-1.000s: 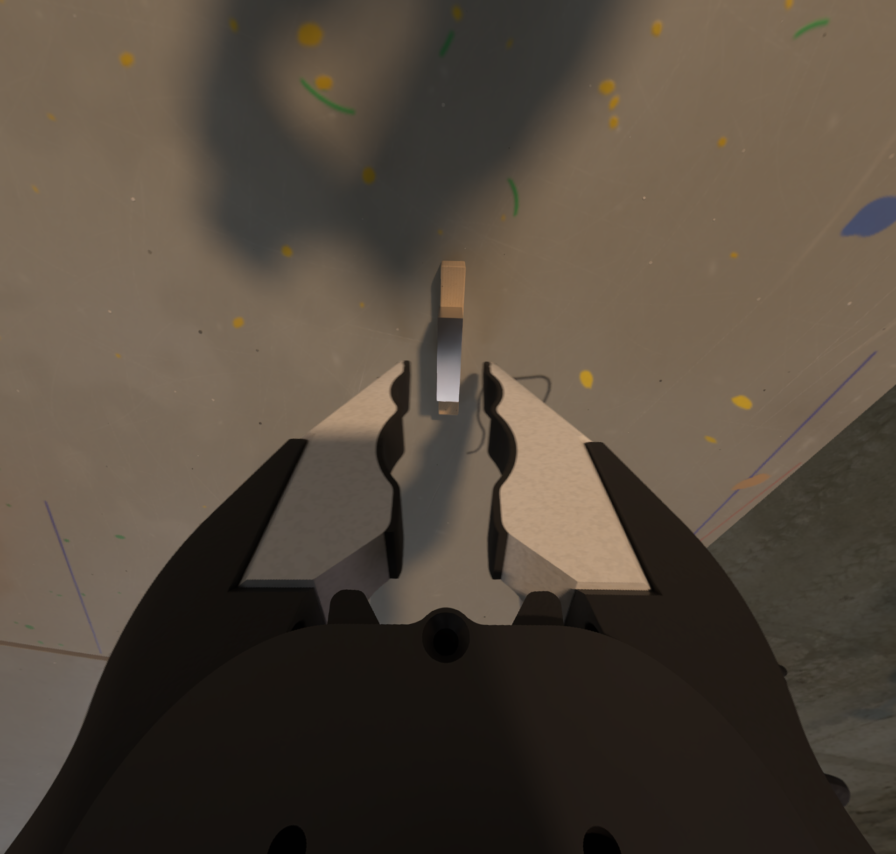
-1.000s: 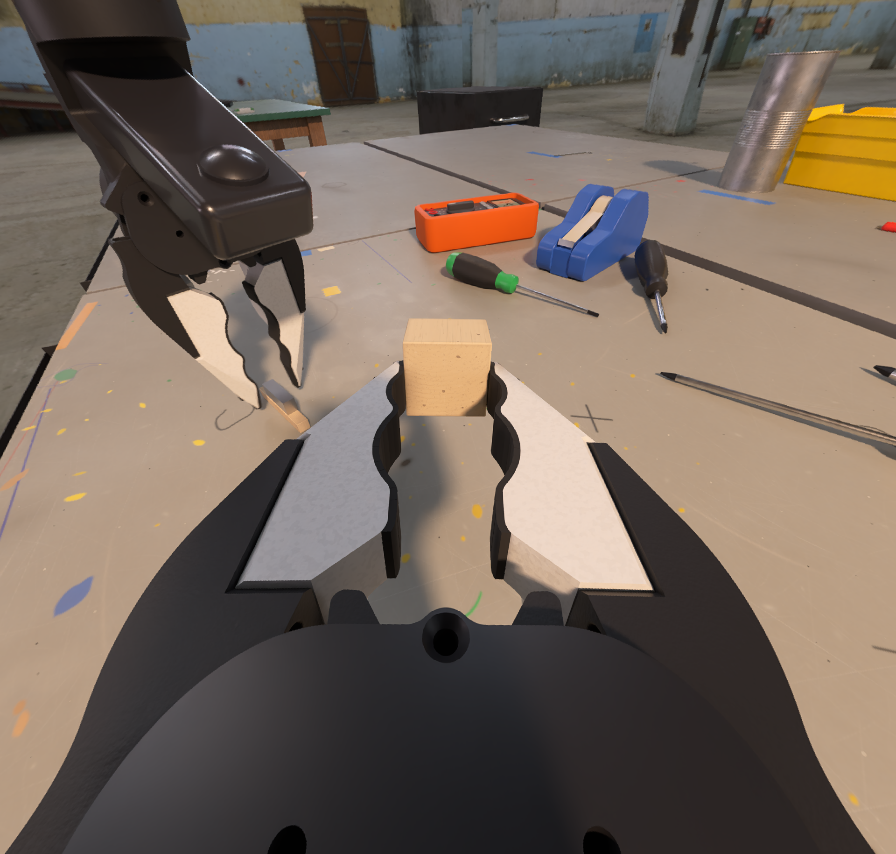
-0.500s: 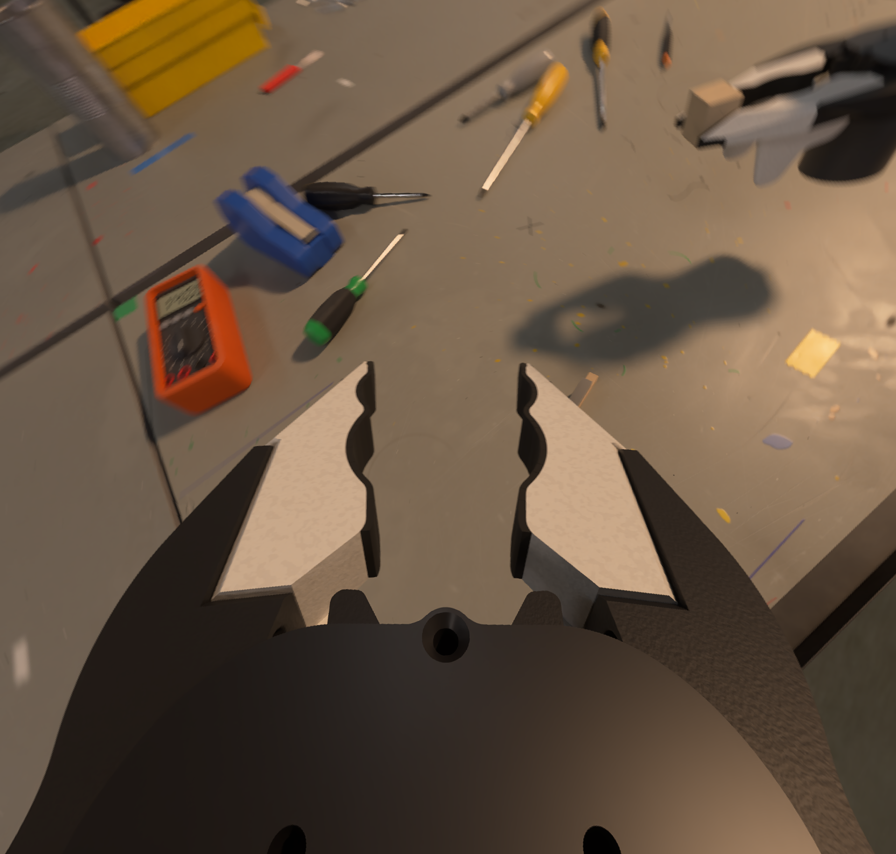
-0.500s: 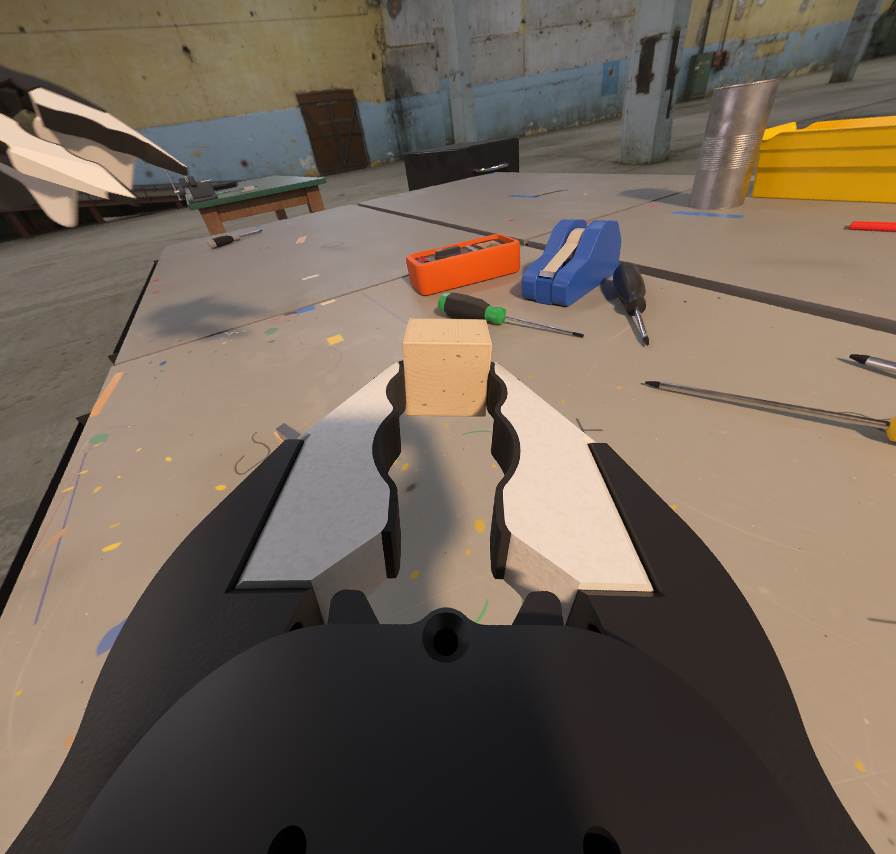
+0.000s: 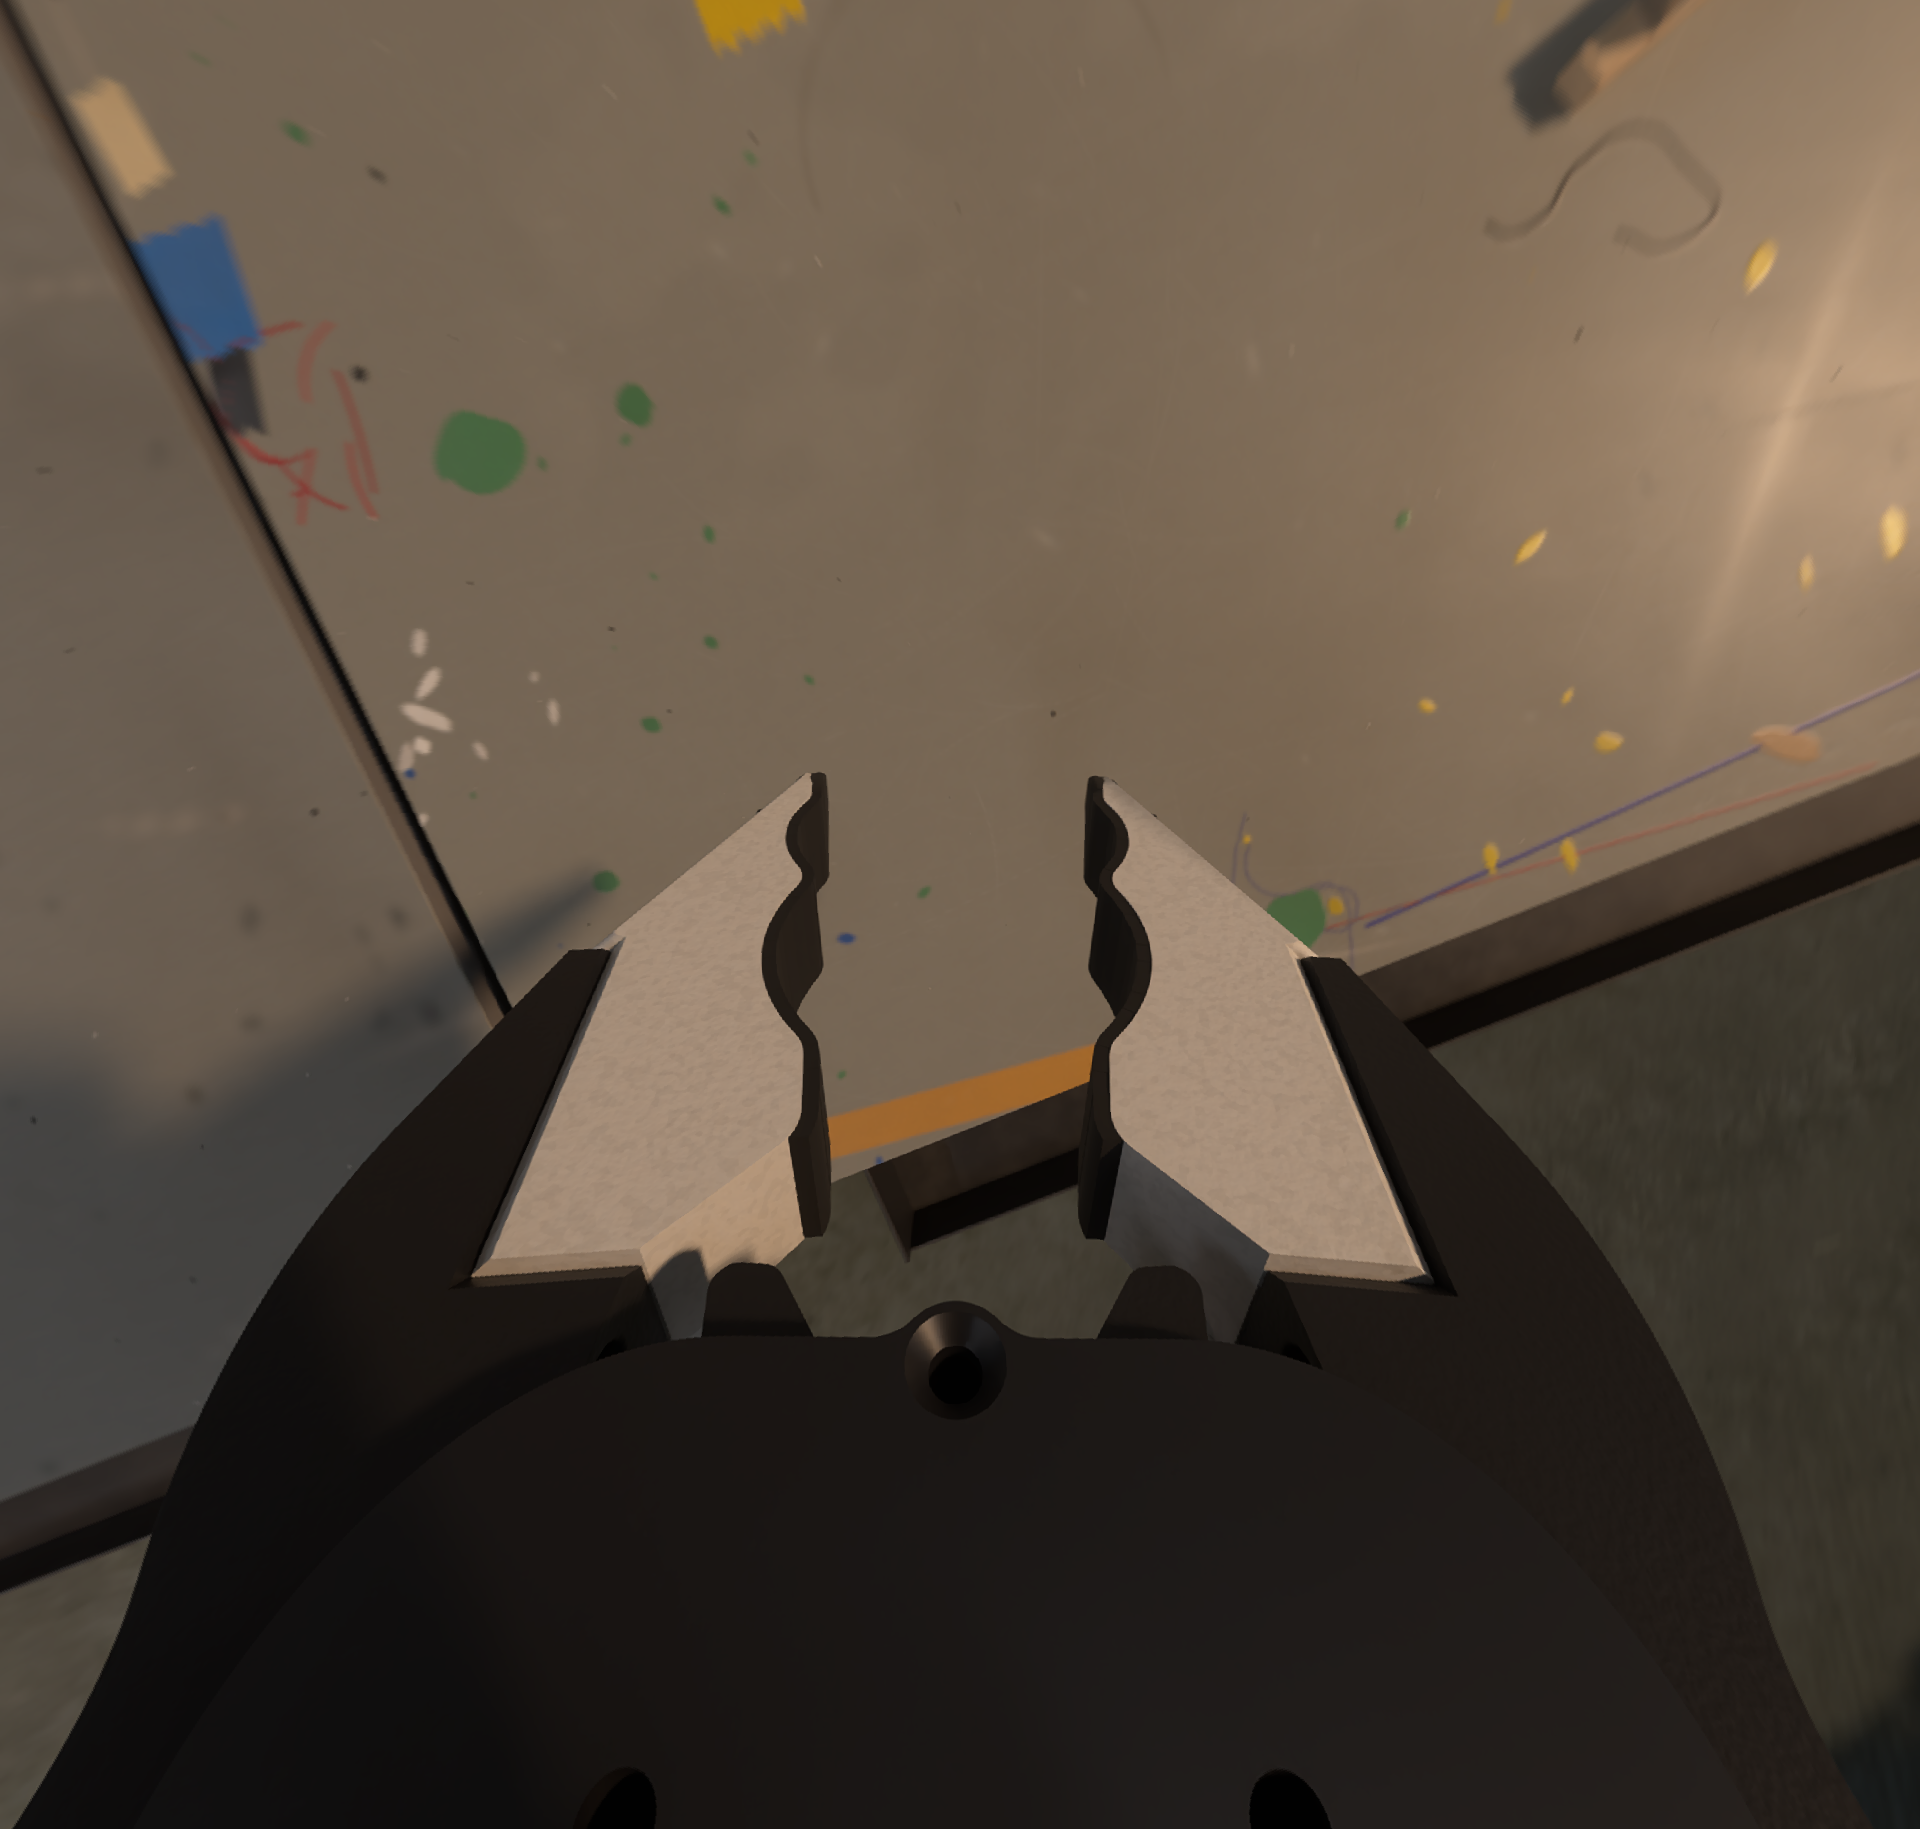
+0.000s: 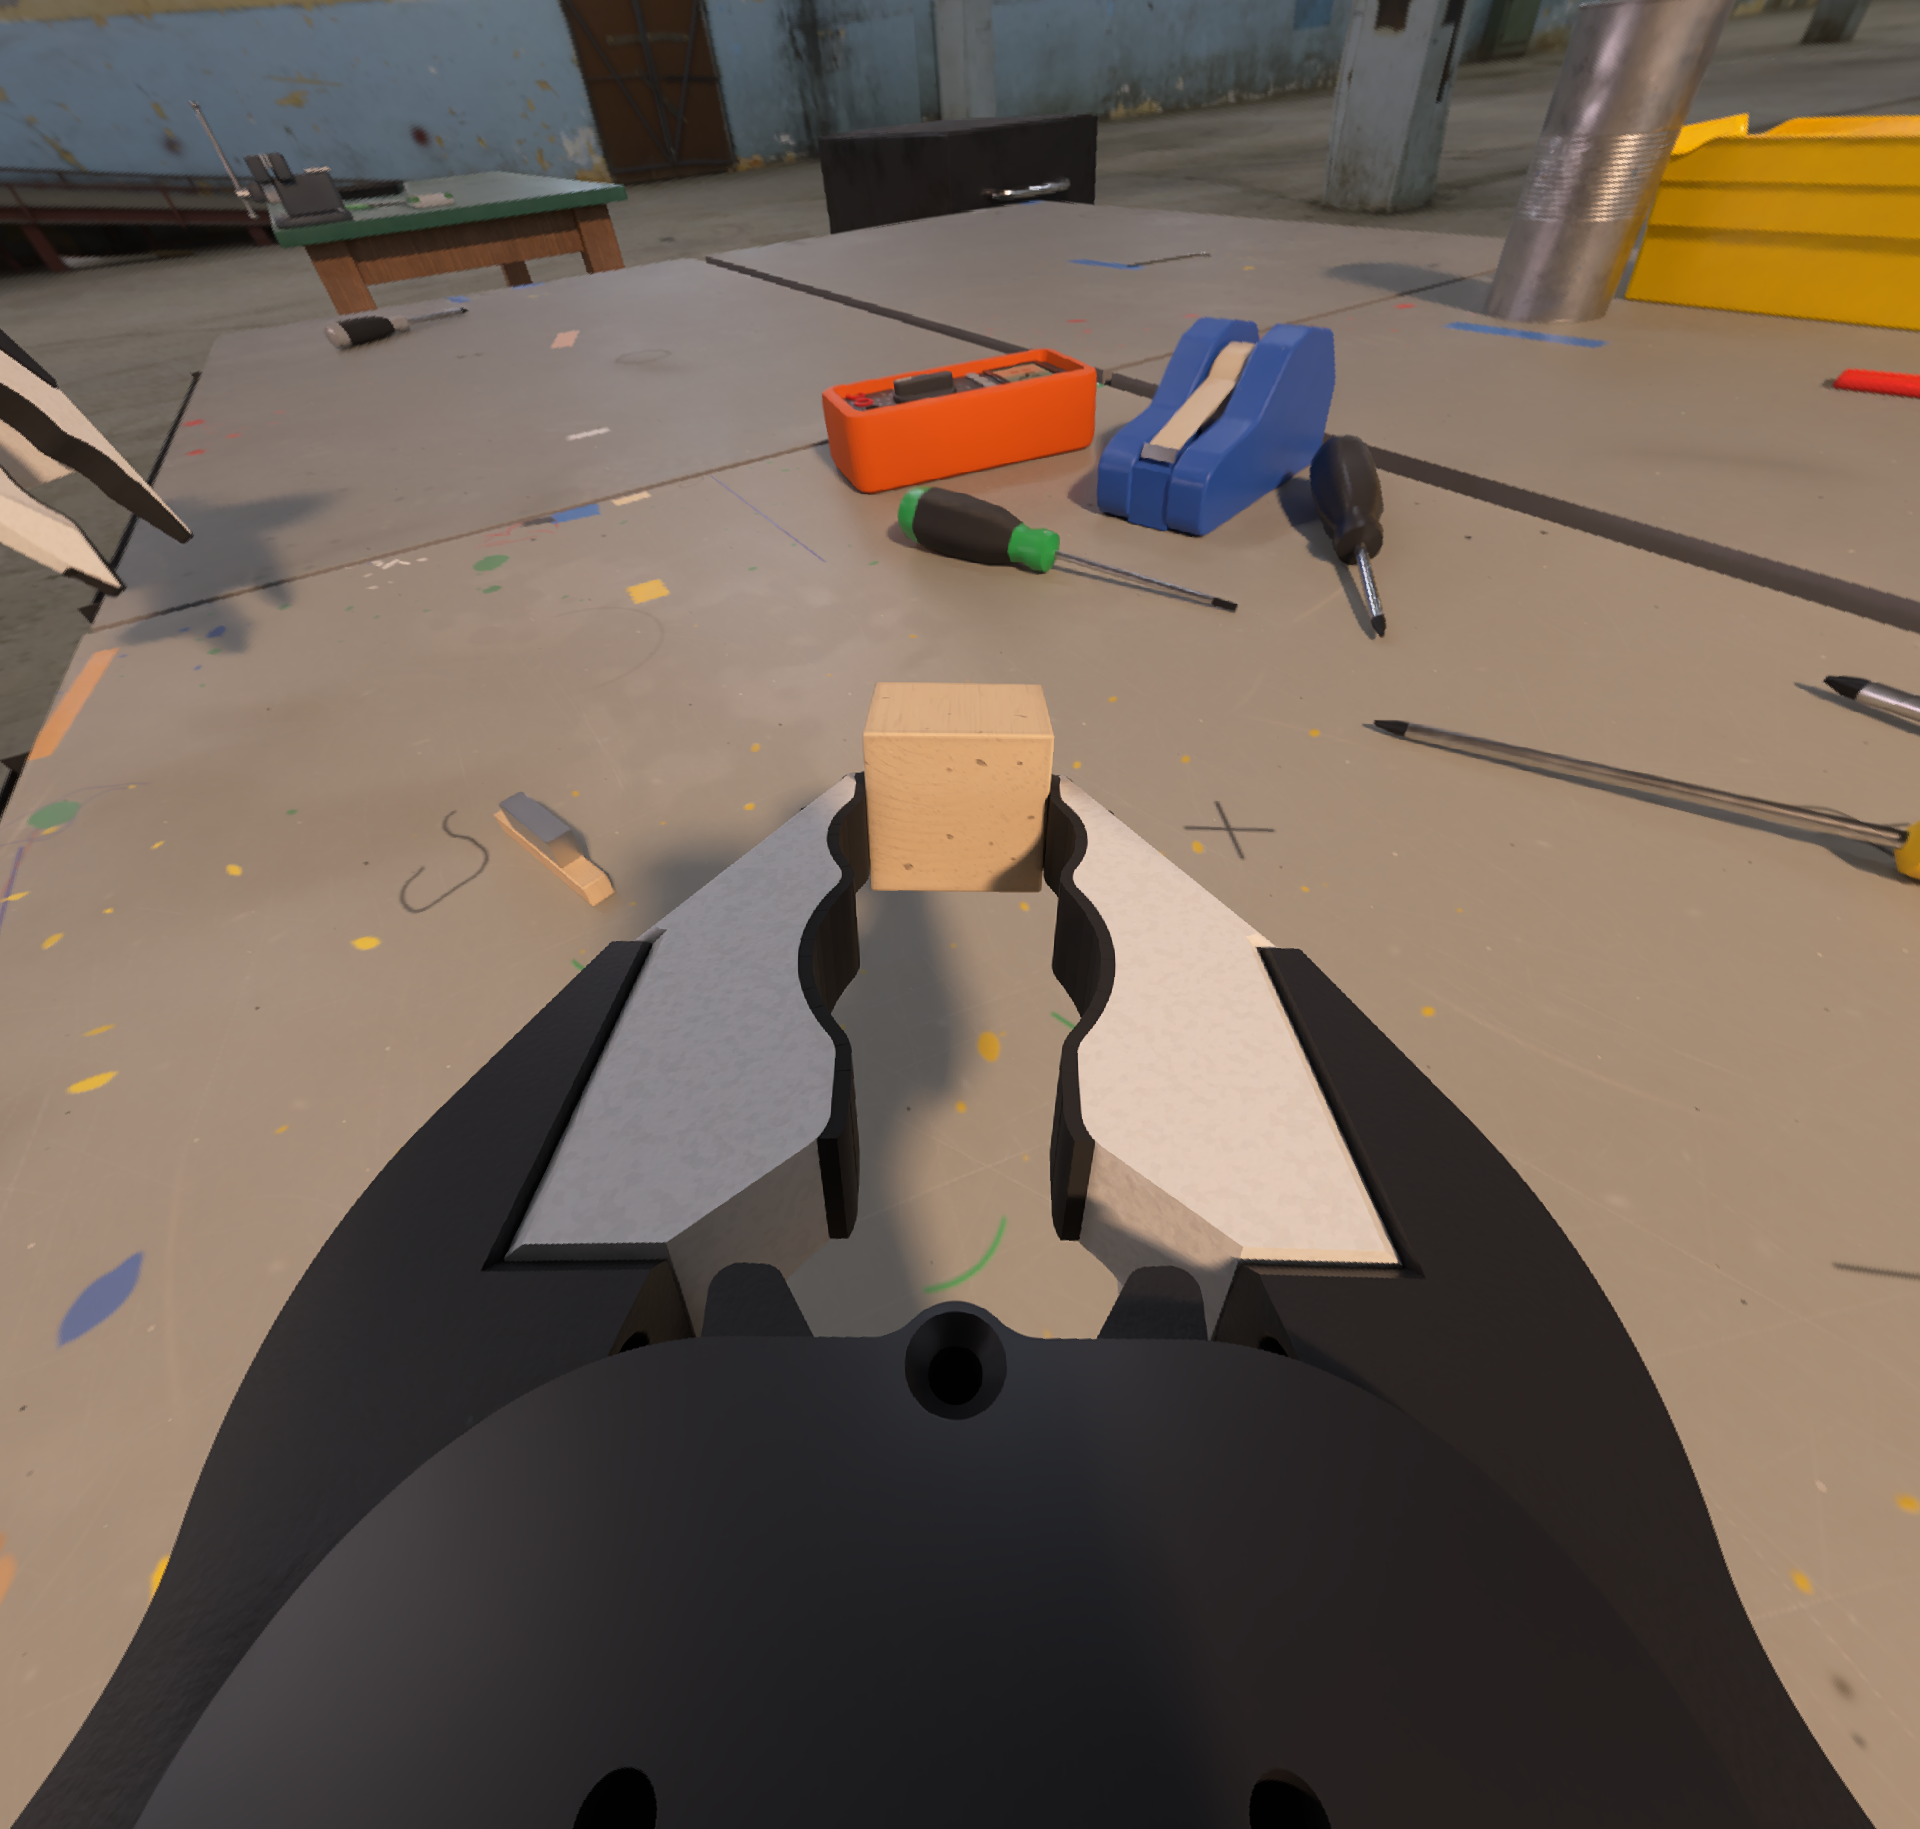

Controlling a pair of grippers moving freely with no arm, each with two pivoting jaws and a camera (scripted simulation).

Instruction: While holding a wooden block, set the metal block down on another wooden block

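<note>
Your right gripper [image 6: 954, 823] grips the pale wooden cube [image 6: 956, 787] between its fingertips, held above the grey paint-flecked workbench [image 6: 1455, 948]. Your left gripper [image 5: 956, 813] stands with its jaws apart and nothing between them, looking down near the bench's dark edge; in the right wrist view its pale fingertips [image 6: 62, 491] show at the far left edge, well away from the cube.

The small grey metal block [image 6: 535, 815] rests on the thin flat wooden block [image 6: 556, 857] lying on the bench, left of your right gripper and just beside a dark squiggle mark — free of both grippers. In the left wrist view the same stack [image 5: 1595, 49] shows blurred at the upper right, well apart from the open fingers.

Farther back lie an orange rectangular tray [image 6: 961, 418], a blue tape dispenser [image 6: 1216, 429], a green-and-black screwdriver [image 6: 1029, 548] and a black-handled screwdriver [image 6: 1351, 522] — all near one another.
</note>
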